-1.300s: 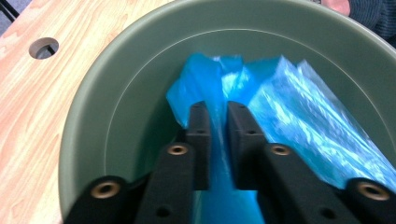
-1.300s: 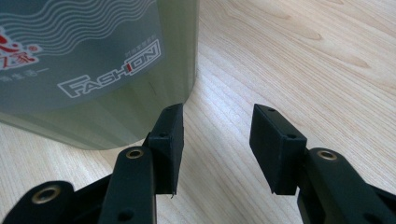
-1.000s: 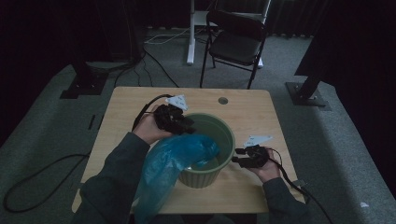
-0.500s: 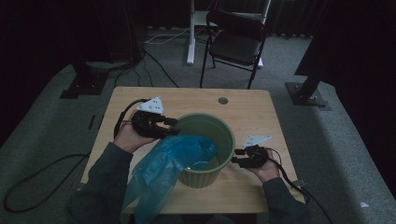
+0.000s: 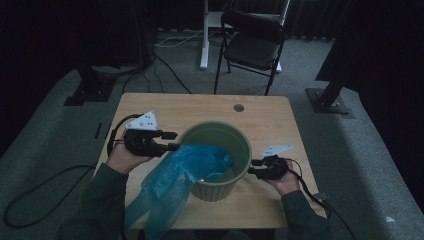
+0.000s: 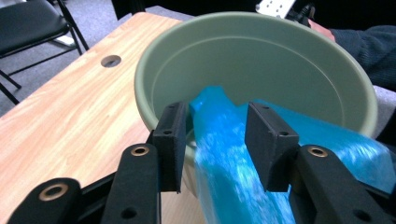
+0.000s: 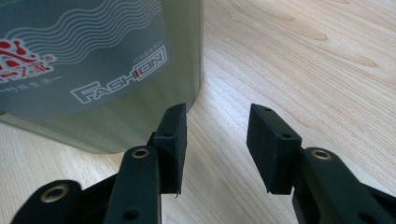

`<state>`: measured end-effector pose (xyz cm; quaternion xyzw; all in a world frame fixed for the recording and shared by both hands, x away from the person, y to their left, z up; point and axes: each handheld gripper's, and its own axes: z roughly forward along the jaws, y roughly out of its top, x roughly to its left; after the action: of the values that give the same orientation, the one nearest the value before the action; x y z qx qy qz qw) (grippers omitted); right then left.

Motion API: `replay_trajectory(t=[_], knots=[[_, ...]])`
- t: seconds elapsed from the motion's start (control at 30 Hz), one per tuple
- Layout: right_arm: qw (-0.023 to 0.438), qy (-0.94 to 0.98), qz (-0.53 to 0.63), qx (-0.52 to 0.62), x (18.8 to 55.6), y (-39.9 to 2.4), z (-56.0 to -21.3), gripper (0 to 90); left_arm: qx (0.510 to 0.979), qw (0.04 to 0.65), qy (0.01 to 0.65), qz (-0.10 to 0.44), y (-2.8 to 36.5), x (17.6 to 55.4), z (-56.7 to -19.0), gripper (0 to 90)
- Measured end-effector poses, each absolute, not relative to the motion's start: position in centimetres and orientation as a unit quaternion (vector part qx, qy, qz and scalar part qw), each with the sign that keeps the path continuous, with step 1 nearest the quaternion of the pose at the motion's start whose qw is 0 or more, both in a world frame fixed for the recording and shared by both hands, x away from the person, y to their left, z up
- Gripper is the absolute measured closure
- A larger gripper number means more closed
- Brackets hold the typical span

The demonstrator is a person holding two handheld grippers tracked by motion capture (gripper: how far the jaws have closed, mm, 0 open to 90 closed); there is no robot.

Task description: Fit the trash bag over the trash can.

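lining a green bin with a blue bag

item: blue plastic bag (image 5: 175, 180), draped over the near-left rim of the green bin (image 5: 235, 180), one end inside, the rest trailing off the worktop (image 5: 150, 102) edge toward the person.

left claw (image 6: 215, 140): jaws apart and just been opening, the bag's fold lying between them at the rim, pads not pressing on it. right claw (image 7: 215, 135): jaws wide though just been narrowing a little, nothing between them, low at the bin's right wall beside its printed label.

handling note: the film is thin and slippery. best to take one layer only at the bag's mouth, lift it clear of the rim, and let the right claw steady the bin's wall so it does not slide.

surface: pale wood-grain worktop with a round cable hole (image 5: 238, 107).

room: dim, grey carpet, black folding chair (image 5: 252, 47) behind, cables on the floor.
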<state>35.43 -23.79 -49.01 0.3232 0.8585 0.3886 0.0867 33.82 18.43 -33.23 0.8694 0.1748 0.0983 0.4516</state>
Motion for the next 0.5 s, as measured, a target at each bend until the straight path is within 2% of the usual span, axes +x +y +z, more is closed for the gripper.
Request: replay_trajectory(t=[0.5], knots=[[0.092, 0.859, 0.387, 0.323, 35.4, -23.8, -49.0, 56.3, 0.866, 0.467, 0.172, 0.052, 20.3, 32.4, -35.3, 47.1]])
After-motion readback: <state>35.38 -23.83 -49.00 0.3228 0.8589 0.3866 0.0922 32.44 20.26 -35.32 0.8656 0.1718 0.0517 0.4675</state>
